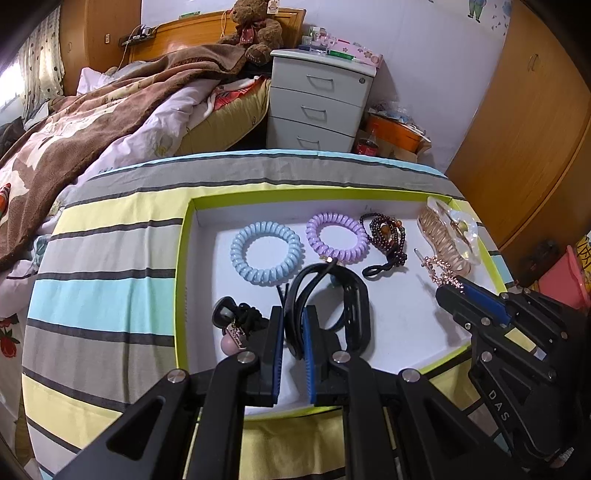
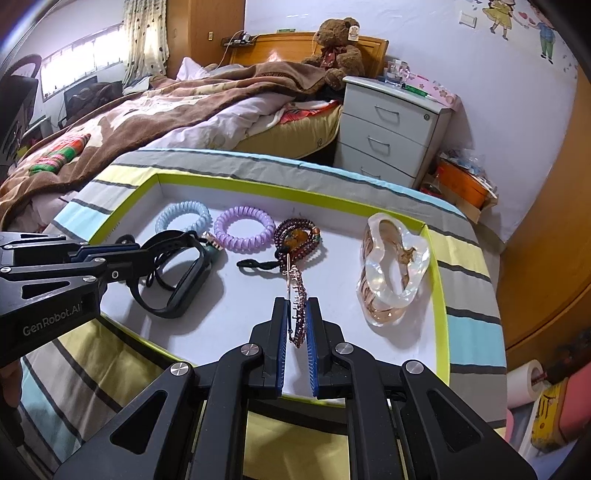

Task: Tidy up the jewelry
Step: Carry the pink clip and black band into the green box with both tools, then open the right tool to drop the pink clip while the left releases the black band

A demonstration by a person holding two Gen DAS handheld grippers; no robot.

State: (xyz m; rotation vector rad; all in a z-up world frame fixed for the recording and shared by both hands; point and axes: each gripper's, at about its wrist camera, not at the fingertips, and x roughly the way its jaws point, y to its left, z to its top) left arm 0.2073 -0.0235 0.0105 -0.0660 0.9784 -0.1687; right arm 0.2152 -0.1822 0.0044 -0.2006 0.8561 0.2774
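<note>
A white tray with a lime rim (image 1: 186, 236) (image 2: 439, 306) lies on the striped cloth. In it are a blue coil hair tie (image 1: 266, 253) (image 2: 183, 218), a purple coil hair tie (image 1: 336, 238) (image 2: 243, 229), a dark bead bracelet (image 1: 388, 238) (image 2: 295, 238), a clear hair claw (image 1: 448, 234) (image 2: 391, 269) and a black hair tie with charms (image 1: 240, 328). My left gripper (image 1: 293, 315) (image 2: 136, 254) is shut on a black watch band (image 1: 343, 314) (image 2: 177, 280). My right gripper (image 2: 296, 306) (image 1: 452, 288) is shut on a rose-gold hair clip (image 2: 297, 295) (image 1: 441, 271).
The striped cloth (image 1: 110, 266) covers the table. Behind it stand a bed with a brown blanket (image 1: 110, 96), a teddy bear (image 1: 255, 29) and a white drawer unit (image 1: 317, 99). A wooden wardrobe (image 1: 524, 129) is at the right.
</note>
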